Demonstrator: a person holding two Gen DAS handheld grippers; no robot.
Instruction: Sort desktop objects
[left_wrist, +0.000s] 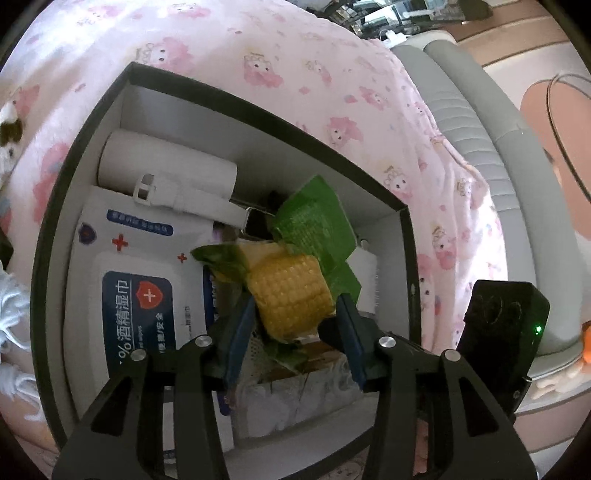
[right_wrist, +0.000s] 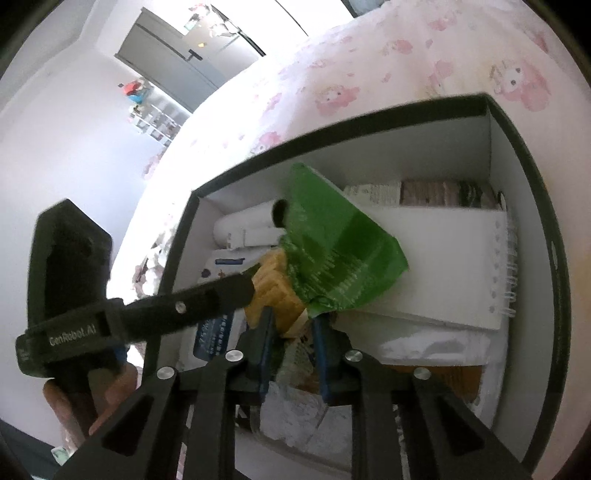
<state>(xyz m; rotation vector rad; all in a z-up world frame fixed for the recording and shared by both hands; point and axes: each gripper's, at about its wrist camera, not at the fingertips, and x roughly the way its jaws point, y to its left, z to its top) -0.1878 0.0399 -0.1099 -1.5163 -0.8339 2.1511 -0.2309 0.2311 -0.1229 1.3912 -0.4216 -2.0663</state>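
Note:
A packaged corn cob with yellow kernels in a green wrapper hangs over the black-rimmed box. My left gripper is shut on the cob's sides. My right gripper is shut on the cob's lower end, with the green wrapper fanning out above it. The left gripper's body shows in the right wrist view, reaching in from the left. The right gripper's body shows at the right of the left wrist view.
Inside the box lie a wet wipes pack, a white hair dryer, a spiral notebook and a tissue pack. The box sits on a pink cartoon-print bedsheet. A grey padded edge runs at the right.

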